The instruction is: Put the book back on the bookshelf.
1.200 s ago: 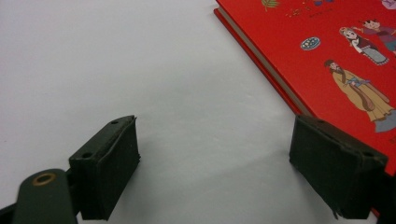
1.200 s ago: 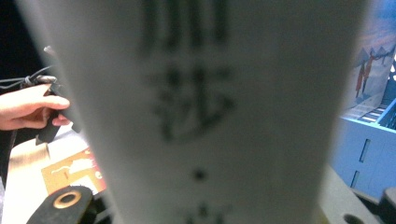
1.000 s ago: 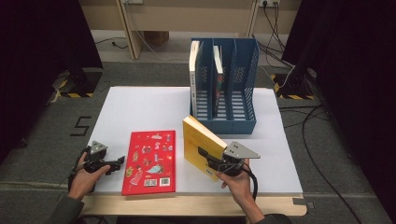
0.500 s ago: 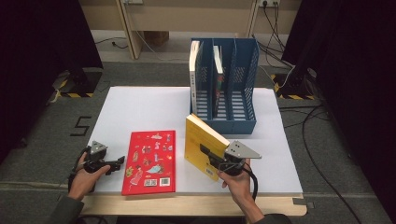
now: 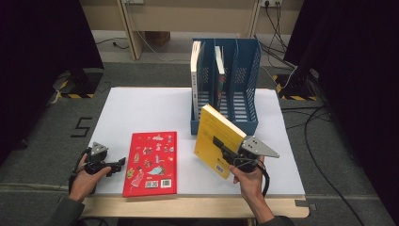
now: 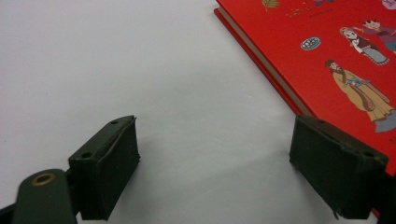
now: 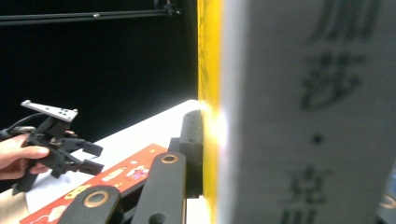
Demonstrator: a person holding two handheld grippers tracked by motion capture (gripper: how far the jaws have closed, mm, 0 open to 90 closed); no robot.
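Observation:
A yellow book is held up off the white table, tilted on edge in front of the blue file holder. My right gripper is shut on its lower right edge; the jaws have just been closing with the book between them. In the right gripper view one finger presses flat on the yellow cover. A red book lies flat at the front left. My left gripper rests on the table just left of it, open, with bare table between its jaws and the red book to their right.
The blue file holder stands at the back centre with two upright books in its left slots; its right slot holds nothing. The table's front edge runs just below both hands. Cables lie on the floor at the right.
The right gripper has lifted the yellow book and tipped it more upright, toward the file holder. The left gripper and the red book have kept still.

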